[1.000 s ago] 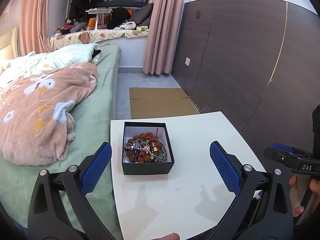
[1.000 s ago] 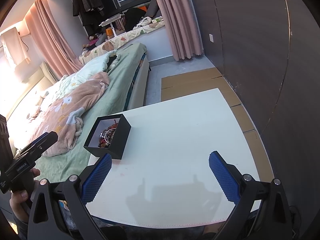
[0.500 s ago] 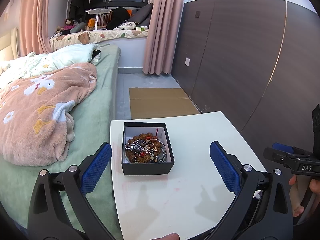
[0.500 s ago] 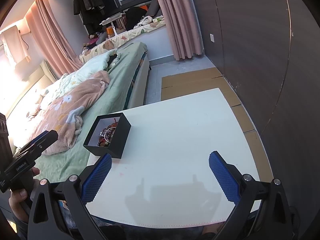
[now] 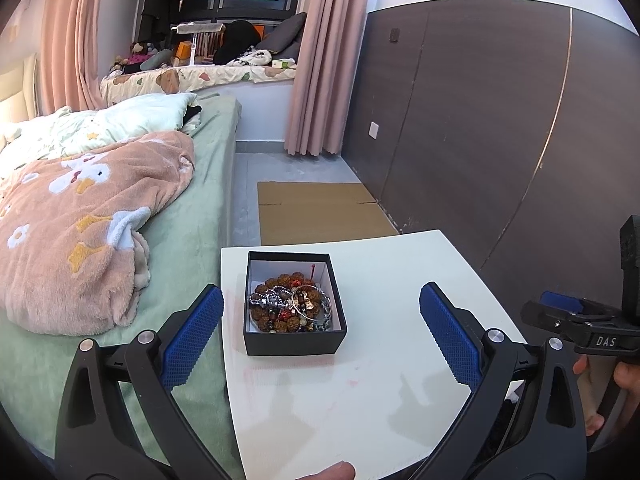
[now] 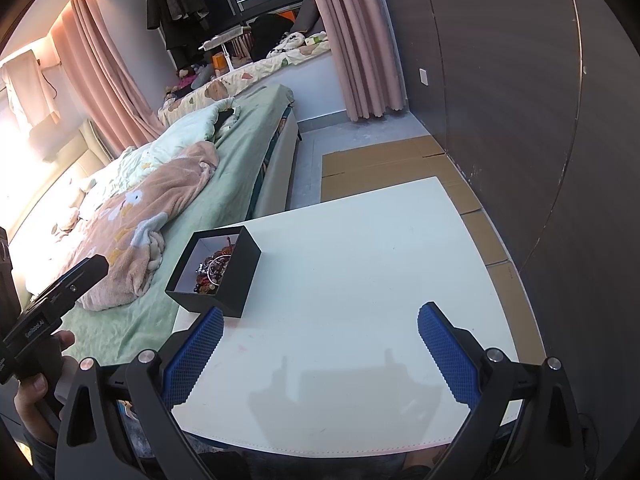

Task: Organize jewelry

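A black open box [image 5: 294,340] with a white lining stands on the left part of the white table [image 5: 392,392]. Inside lies a tangle of jewelry [image 5: 290,306]: brown bead bracelets, silver bangles and chains, red bits. My left gripper [image 5: 320,332] is open and empty, held above the table's near side with the box between its blue pads. In the right wrist view the box [image 6: 228,284] sits at the table's left edge, ahead and left of my right gripper [image 6: 320,344], which is open and empty above the table [image 6: 360,300].
A bed with a green sheet [image 5: 192,216] and a pink fleece blanket [image 5: 76,232] lies along the table's left side. A dark panelled wall [image 5: 500,120] runs on the right. Flattened cardboard [image 5: 316,212] lies on the floor beyond the table.
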Demonstrator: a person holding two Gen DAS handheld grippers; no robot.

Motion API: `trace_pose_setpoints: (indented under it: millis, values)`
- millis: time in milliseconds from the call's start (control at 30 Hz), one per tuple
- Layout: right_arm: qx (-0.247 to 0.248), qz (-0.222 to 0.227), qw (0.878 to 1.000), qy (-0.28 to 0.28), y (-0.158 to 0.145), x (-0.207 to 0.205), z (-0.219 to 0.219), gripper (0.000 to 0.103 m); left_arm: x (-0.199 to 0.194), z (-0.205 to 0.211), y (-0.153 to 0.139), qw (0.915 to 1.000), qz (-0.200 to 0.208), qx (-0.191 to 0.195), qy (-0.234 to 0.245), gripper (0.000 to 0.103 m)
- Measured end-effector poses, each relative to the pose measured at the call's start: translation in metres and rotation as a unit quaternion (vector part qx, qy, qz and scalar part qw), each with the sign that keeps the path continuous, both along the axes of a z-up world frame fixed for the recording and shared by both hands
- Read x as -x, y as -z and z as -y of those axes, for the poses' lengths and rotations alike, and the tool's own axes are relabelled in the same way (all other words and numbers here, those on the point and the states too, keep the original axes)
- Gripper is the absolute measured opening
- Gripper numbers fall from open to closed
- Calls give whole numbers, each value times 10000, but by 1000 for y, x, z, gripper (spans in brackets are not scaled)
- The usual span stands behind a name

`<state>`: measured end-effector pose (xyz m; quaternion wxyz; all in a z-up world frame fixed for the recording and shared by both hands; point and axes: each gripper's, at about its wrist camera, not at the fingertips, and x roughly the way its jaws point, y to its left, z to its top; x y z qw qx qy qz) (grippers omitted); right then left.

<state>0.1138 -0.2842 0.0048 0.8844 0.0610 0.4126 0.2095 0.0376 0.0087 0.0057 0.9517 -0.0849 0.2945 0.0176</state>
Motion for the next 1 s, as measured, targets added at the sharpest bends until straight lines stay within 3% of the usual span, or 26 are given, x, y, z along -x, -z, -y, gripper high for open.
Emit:
trace_pose_setpoints:
  millis: [733,1000]
  values:
    - [95,-9,10000,-13,3,-3,1,95,-2,12,1,9996,-79,-260,34,98]
    - [158,-19,9999,-32,3,0,-5,95,-5,5,9,9998,-180,-41,-29,98]
